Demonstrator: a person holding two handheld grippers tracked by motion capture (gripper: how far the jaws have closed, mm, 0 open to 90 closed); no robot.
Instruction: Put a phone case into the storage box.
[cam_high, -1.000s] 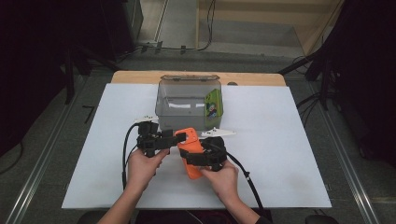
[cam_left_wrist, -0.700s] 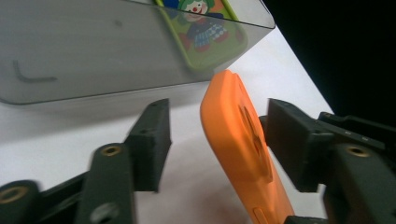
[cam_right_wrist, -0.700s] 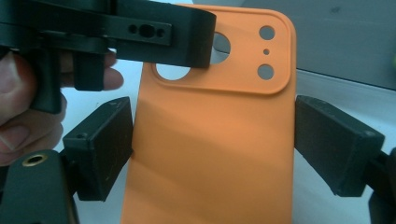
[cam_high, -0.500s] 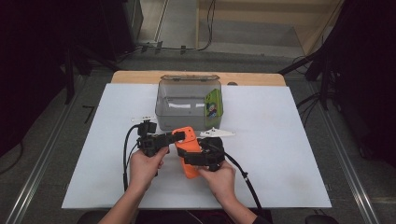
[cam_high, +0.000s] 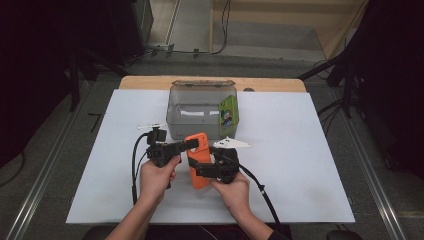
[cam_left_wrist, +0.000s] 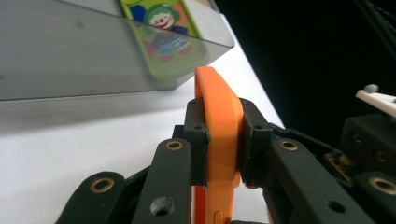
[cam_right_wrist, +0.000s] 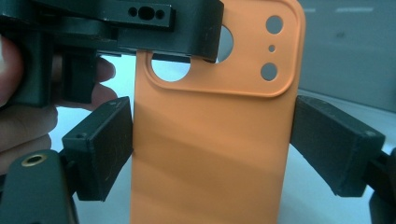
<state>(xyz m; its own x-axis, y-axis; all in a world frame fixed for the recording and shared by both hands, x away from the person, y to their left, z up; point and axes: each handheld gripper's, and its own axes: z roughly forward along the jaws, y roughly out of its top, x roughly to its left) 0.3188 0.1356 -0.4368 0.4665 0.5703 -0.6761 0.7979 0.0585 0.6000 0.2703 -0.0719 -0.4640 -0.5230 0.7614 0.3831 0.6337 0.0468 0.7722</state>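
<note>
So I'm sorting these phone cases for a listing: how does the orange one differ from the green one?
The orange case is plain, with camera cutouts; the green case carries a clown print. The orange case is held outside the box, clamped by the left gripper and right gripper; the green case stands inside the grey box against its wall. Both are phone-case shaped.

Grey bin (cam_high: 200, 112) blocks ahead; white mat (cam_high: 310, 165) open on right.

The high view looks forward and down over the white table (cam_high: 310, 165); both gripper views sit very close, sharing the orange phone case (cam_high: 199, 160) (cam_left_wrist: 219, 135) (cam_right_wrist: 215, 140).
</note>
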